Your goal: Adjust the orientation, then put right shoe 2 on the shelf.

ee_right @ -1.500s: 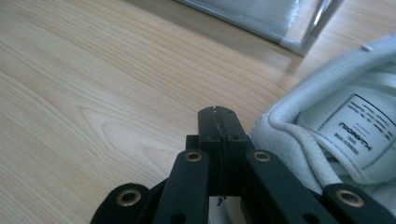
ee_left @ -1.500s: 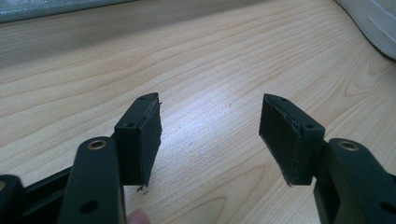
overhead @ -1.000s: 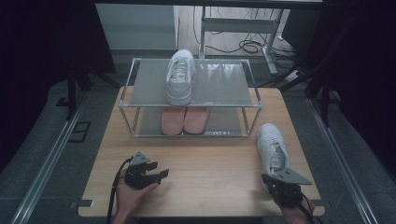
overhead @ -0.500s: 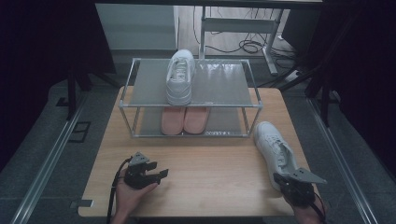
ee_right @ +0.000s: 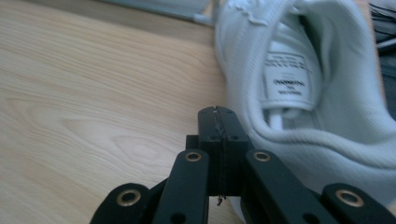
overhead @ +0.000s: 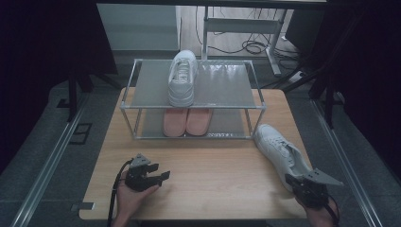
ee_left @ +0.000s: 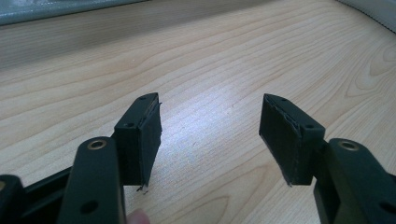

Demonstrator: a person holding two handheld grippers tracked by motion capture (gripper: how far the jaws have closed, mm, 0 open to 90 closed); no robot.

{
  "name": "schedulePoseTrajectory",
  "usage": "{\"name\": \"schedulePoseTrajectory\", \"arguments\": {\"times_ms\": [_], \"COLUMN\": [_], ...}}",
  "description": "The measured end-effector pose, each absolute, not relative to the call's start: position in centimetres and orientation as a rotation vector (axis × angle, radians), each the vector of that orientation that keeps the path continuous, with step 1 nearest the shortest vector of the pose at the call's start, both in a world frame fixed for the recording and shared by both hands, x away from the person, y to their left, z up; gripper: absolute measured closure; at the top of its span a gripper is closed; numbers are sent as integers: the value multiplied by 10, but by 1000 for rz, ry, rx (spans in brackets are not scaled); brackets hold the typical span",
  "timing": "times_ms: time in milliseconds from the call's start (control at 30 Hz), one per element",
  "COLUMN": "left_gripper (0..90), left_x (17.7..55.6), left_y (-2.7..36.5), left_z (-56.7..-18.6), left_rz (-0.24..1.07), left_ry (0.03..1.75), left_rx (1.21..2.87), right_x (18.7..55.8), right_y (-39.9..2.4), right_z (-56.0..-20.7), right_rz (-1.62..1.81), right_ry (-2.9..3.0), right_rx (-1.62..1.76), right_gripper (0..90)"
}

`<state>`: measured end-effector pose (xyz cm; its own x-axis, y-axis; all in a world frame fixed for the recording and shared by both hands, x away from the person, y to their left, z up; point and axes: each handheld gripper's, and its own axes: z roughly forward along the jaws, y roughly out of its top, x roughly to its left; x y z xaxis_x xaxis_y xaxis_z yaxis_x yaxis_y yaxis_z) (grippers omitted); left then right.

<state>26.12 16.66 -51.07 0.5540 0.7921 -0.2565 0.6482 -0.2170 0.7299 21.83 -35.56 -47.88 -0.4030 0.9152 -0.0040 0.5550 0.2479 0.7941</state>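
White sneaker (overhead: 279, 152): low-top, laced, upright on its sole at the right side of the wooden surface (overhead: 208, 179). Toe points toward the rack's front right corner; heel opening, with the printed tongue label visible inside, faces the near edge.

- A lab-style recording setup, not a home.
- Dark curtains (overhead: 42, 56) hang on both sides of the wooden tabletop (overhead: 213, 184).
- Loose cables (overhead: 246, 46) lie on the floor beyond the tabletop.
- Metal floor rails (overhead: 45, 165) run alongside it.

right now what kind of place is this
Probably a lab or recording setup: a wooden table bearing a metal shoe rack, dark curtains around it, and cables on the floor behind.
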Motion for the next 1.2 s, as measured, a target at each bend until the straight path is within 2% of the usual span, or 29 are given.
{"name": "schedulePoseTrajectory", "arguments": {"times_ms": [367,1200], "left_gripper": [395,395], "left_x": [261,261], "left_y": [164,164], "left_z": [-511,-509], "left_rz": [214,220], "left_ry": [1162,1159], "left_rx": [1951,1952], "right_x": [220,247], "right_y": [-352,-374], "right_z": [-457,-436], "right_rz": [1133,1162], "right_ry": [2045,2019], "right_rx": [1255,1256], "right_gripper": [900,891]}}
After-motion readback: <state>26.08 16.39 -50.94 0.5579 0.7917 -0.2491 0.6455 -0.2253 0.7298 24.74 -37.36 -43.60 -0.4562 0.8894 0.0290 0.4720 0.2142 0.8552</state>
